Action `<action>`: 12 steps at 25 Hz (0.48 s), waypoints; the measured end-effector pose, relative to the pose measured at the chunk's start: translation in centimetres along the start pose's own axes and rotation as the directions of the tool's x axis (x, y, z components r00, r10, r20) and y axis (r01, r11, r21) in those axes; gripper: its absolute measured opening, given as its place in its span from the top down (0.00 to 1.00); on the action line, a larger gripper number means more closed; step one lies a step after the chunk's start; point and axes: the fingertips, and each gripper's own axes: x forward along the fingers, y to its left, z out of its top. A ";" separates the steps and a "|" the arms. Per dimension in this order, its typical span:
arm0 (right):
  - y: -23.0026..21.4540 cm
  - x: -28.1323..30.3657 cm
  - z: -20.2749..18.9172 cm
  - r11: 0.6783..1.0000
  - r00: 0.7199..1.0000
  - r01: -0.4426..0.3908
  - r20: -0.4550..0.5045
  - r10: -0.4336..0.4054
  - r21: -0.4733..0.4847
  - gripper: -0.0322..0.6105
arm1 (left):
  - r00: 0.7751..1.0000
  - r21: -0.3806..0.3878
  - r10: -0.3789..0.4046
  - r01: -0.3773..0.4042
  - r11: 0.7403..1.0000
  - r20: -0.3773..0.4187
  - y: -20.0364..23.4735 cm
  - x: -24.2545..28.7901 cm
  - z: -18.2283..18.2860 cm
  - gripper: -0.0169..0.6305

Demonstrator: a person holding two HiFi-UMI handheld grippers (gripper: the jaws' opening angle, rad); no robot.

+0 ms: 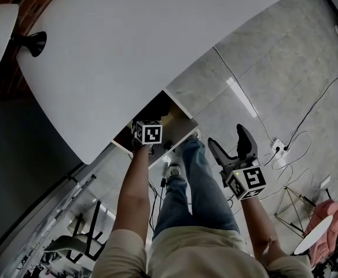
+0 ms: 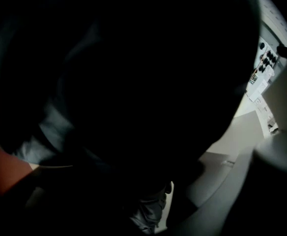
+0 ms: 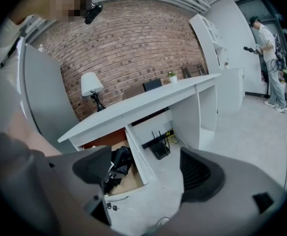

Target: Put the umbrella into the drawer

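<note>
Inside white drawer (image 3: 138, 161), crumpled black umbrella (image 3: 120, 163)

**Drawer (image 3: 133, 180) out beneath the bench (image 3: 148, 100)**

Lamp (image 3: 91, 85) on the bench's left end. Drawer out below the bench top, umbrella (image 3: 118, 160) inside. Aerial box (image 3: 159, 149) on the floor (image 3: 242, 132) under the bench, right of the drawer.

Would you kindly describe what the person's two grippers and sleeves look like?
The left gripper shows only its white cube with black square markers; the right gripper has the same cube, curved dark grey jaws with ribbed pads and a green light. Sleeves are short, pale beige.
</note>
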 end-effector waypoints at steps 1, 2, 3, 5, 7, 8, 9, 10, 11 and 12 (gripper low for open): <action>0.1 -0.1 0.0 1.000 1.000 0.000 0.003 0.000 0.008 0.31 | 1.000 -0.002 -0.004 0.004 1.000 -0.005 -0.2 0.0 -0.2 0.53; 0.3 -0.3 0.0 1.000 1.000 0.003 0.008 -0.003 0.013 0.31 | 1.000 -0.001 -0.011 0.011 1.000 -0.010 -0.4 -0.2 -0.2 0.49; 0.3 -0.4 0.1 1.000 1.000 0.007 0.013 -0.007 0.014 0.31 | 1.000 -0.001 -0.020 0.020 1.000 -0.012 -0.7 -0.6 -0.2 0.46; 0.5 -0.8 0.4 1.000 0.999 0.017 0.027 -0.017 0.008 0.31 | 0.999 -0.021 -0.041 0.041 0.999 0.001 -1.2 -1.5 0.0 0.42; 1.0 -1.1 0.9 1.000 0.999 0.026 0.048 -0.026 -0.003 0.31 | 0.998 -0.060 -0.060 0.062 0.996 0.032 -1.2 -2.0 -0.2 0.42; 1.3 -1.3 1.1 1.000 0.998 0.030 0.058 -0.029 -0.010 0.31 | 0.997 -0.077 -0.062 0.066 0.995 0.051 -1.1 -2.4 0.0 0.42; 1.7 -1.6 1.3 0.999 0.997 0.031 0.067 -0.030 -0.013 0.31 | 0.996 -0.090 -0.062 0.069 0.994 0.071 -1.0 -3.1 0.3 0.42; 2.1 -1.9 1.4 0.999 0.997 0.031 0.072 -0.030 -0.009 0.31 | 0.994 -0.100 -0.064 0.073 0.992 0.090 -1.0 -4.0 0.5 0.42; 2.6 -2.4 1.5 1.000 0.997 0.029 0.076 -0.028 -0.002 0.31 | 0.992 -0.106 -0.067 0.079 0.991 0.108 -1.1 -5.0 0.7 0.42; 3.2 -2.9 1.6 1.000 0.996 0.026 0.081 -0.026 0.005 0.31 | 0.989 -0.106 -0.072 0.086 0.991 0.126 -1.4 -6.0 0.8 0.42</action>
